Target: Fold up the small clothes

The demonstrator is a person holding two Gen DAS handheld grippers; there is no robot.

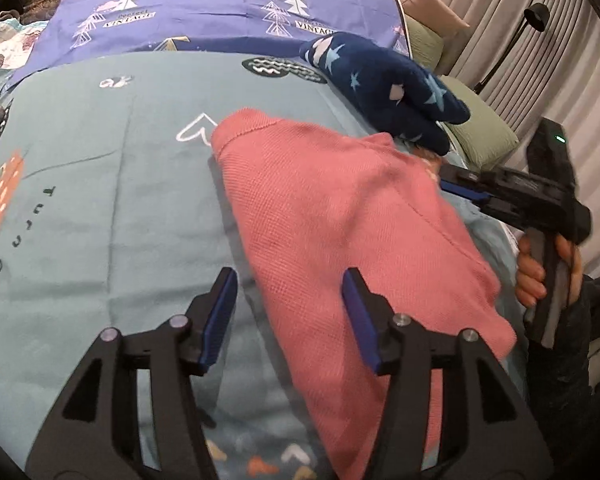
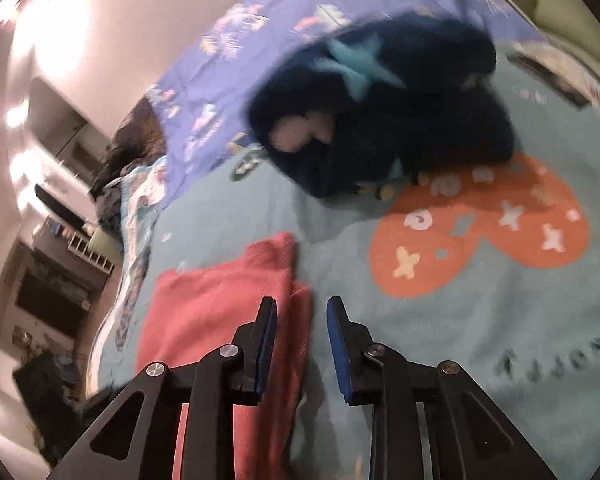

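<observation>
Garment: pink waffle-knit small top (image 1: 340, 232), folded into a long slab on the pale teal printed bed cover (image 1: 100, 200); in the left wrist view it runs from mid-picture down to the lower right.
Left gripper (image 1: 290, 312): jaws apart, nothing pinched; the pads press on nothing.
Left fingers and garment: left-hand blue pad (image 1: 220, 320) is over bare bed cover just beside the pink top's near edge; right-hand blue pad (image 1: 360, 320) is over the pink cloth. The garment's edge passes between the two. Whether the tips touch the fabric cannot be told.
Right gripper (image 2: 302, 340): jaws parted by a narrow gap, gripping nothing.
Right fingers and garment: in the right wrist view the pink top's (image 2: 220, 312) folded edge lies under and beside the left-hand pad (image 2: 266, 344); the right-hand pad (image 2: 340, 352) is over bare teal cover. No cloth is clamped in the gap.
Right gripper from the left view: black body (image 1: 532, 196) at the pink top's far right edge, a person's hand (image 1: 544, 272) wrapped around its handle.
Other clothing: dark navy fleece piece with light blue stars (image 1: 388, 88), bunched up beyond the pink top, apart from both grippers.
Bedding behind: purple sheet with white tree print (image 1: 220, 0), farther back.
Cover print: orange heart with white marks (image 2: 484, 228), between the navy fleece and the right gripper.
</observation>
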